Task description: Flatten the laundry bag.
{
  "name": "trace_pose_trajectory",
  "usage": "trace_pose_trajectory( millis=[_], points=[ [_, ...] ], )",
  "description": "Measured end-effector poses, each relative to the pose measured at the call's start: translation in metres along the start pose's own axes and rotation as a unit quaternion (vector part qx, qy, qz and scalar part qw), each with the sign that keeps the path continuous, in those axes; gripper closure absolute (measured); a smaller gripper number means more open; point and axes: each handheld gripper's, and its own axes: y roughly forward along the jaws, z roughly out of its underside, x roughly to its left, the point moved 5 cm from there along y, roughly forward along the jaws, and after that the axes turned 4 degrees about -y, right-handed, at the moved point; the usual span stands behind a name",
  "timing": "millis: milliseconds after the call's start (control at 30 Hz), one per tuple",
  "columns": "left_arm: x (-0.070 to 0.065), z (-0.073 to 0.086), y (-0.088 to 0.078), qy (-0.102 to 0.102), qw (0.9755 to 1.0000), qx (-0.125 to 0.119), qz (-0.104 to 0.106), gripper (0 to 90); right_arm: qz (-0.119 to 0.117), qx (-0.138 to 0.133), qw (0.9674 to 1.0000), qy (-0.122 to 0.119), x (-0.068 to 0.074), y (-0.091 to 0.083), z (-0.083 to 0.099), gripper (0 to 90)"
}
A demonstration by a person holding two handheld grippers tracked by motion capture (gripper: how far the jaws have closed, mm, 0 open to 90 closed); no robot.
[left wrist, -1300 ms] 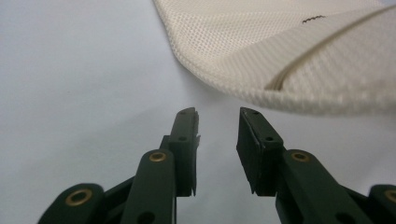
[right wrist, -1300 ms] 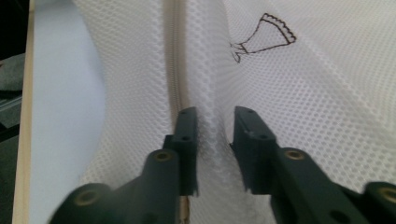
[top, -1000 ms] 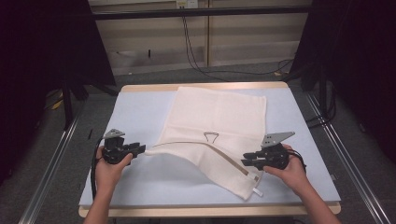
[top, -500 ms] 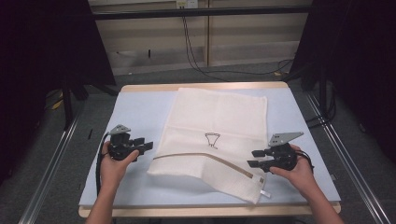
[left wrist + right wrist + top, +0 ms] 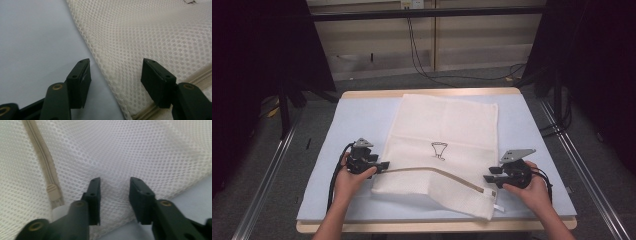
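Your left gripper [image 5: 382, 165] stands about half open, its jaws having just widened, astride the left edge of the cream mesh laundry bag [image 5: 447, 145] with nothing pinched, while your right gripper [image 5: 488, 178] has just narrowed to a modest gap over the mesh at the right end of the beige zipper [image 5: 437, 171] without clamping it. The bag lies flat at the middle of the pale blue table mat [image 5: 357, 120], near flap folded back. Risk: closing now could snag 1 layer and drag the fold askew; bare mat on both sides gives room.
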Motion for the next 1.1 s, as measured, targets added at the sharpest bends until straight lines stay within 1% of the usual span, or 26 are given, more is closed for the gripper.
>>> trace_pose_trajectory(
  millis=[67,133,167,200,233,267,300,333,367,400,433,500,533,567,633,700,733,800,833,867,900,967,1000,1033,1067,1100],
  points=[
    [-0.003,0.0,0.001,-0.005,1.0,0.001,-0.004,44.5,0.003,-0.004,1.0,-0.007,0.002,0.002,0.0,71.6],
    [-0.005,-0.001,0.001,0.005,0.9999,0.008,-0.007,49.7,-0.009,0.0,0.9999,-0.008,0.004,0.001,-0.001,86.2],
    [-0.006,0.0,0.0,0.01,0.9997,0.015,-0.014,52.4,-0.014,-0.001,0.9999,-0.007,0.005,0.001,-0.001,88.2],
    [-0.008,-0.001,0.001,0.005,0.9998,0.012,-0.015,56.4,-0.011,0.0,0.9999,-0.008,0.004,0.002,-0.001,89.2],
    [-0.009,-0.001,0.003,0.007,0.9996,0.005,-0.027,59.2,-0.015,-0.003,0.9999,-0.005,0.005,0.002,-0.001,90.0],
    [-0.01,-0.001,0.002,0.004,0.9995,0.006,-0.029,62.8,-0.018,-0.003,0.9998,-0.007,0.004,0.002,-0.001,90.0],
    [-0.01,-0.001,0.002,-0.006,0.9995,0.006,-0.03,68.3,-0.018,-0.003,0.9998,-0.009,0.004,0.002,-0.001,90.0],
    [-0.009,-0.002,0.002,-0.006,0.9996,0.011,-0.027,73.1,-0.018,-0.001,0.9998,-0.005,0.003,0.002,-0.001,90.0],
    [-0.01,-0.002,0.002,-0.016,0.9996,0.014,-0.019,78.1,-0.018,-0.001,0.9998,-0.002,0.003,0.002,-0.001,90.0],
    [-0.009,-0.003,0.002,-0.02,0.9994,0.019,-0.019,83.4,-0.017,-0.001,0.9998,-0.002,0.003,0.002,-0.001,90.0],
    [-0.01,-0.004,0.002,-0.017,0.9993,0.02,-0.025,85.0,-0.013,0.0,0.9999,-0.006,0.003,0.002,-0.002,90.0],
    [-0.009,-0.006,0.0,-0.02,0.999,0.021,-0.033,86.7,-0.016,0.001,0.9999,-0.005,0.002,0.002,-0.003,90.0],
    [-0.008,-0.006,-0.002,-0.02,0.999,0.024,-0.033,87.0,-0.005,0.005,1.0,-0.006,0.0,0.002,-0.004,90.0],
    [-0.006,-0.006,-0.003,-0.023,0.999,0.021,-0.034,87.2,-0.004,0.001,1.0,-0.008,-0.001,0.003,-0.005,90.0],
    [-0.002,-0.004,-0.009,-0.035,0.9987,0.021,-0.032,87.4,0.021,0.013,0.9996,-0.013,-0.007,0.003,-0.007,90.0],
    [-0.001,-0.002,-0.011,-0.045,0.9983,0.016,-0.032,87.6,0.02,0.002,0.9998,-0.002,-0.011,0.005,-0.009,90.0],
    [-0.002,0.0,-0.013,-0.043,0.9984,0.02,-0.031,87.6,0.026,0.004,0.9997,-0.003,-0.013,0.007,-0.01,90.0],
    [-0.002,0.001,-0.016,-0.044,0.9984,0.02,-0.031,87.7,0.024,0.004,0.9997,0.0,-0.015,0.01,-0.011,90.0],
    [-0.003,0.002,-0.017,-0.051,0.9981,0.017,-0.029,87.7,0.028,0.0,0.9996,-0.004,-0.016,0.011,-0.012,90.0],
    [-0.003,0.004,-0.019,-0.049,0.9982,0.022,-0.027,87.7,0.027,0.001,0.9996,0.0,-0.016,0.012,-0.013,90.0],
    [-0.005,0.006,-0.021,-0.053,0.9981,0.021,-0.025,87.7,0.028,-0.001,0.9996,-0.004,-0.017,0.013,-0.013,90.0],
    [-0.008,0.009,-0.025,-0.038,0.9985,0.032,-0.021,87.7,0.035,-0.002,0.9994,-0.002,-0.017,0.013,-0.013,90.0],
    [-0.011,0.01,-0.026,-0.038,0.9987,0.031,-0.016,87.6,0.036,-0.004,0.9993,0.004,-0.017,0.012,-0.013,90.0],
    [-0.013,0.011,-0.026,-0.043,0.9985,0.03,-0.013,87.5,0.031,-0.009,0.9993,0.02,-0.016,0.011,-0.013,89.2],
    [-0.013,0.011,-0.026,-0.04,0.9987,0.029,-0.016,86.9,0.04,-0.008,0.9986,0.033,-0.015,0.008,-0.011,83.4],
    [-0.013,0.01,-0.026,-0.041,0.9987,0.024,-0.017,85.0,0.053,-0.006,0.9979,0.038,-0.015,0.005,-0.01,76.7]
  ],
)
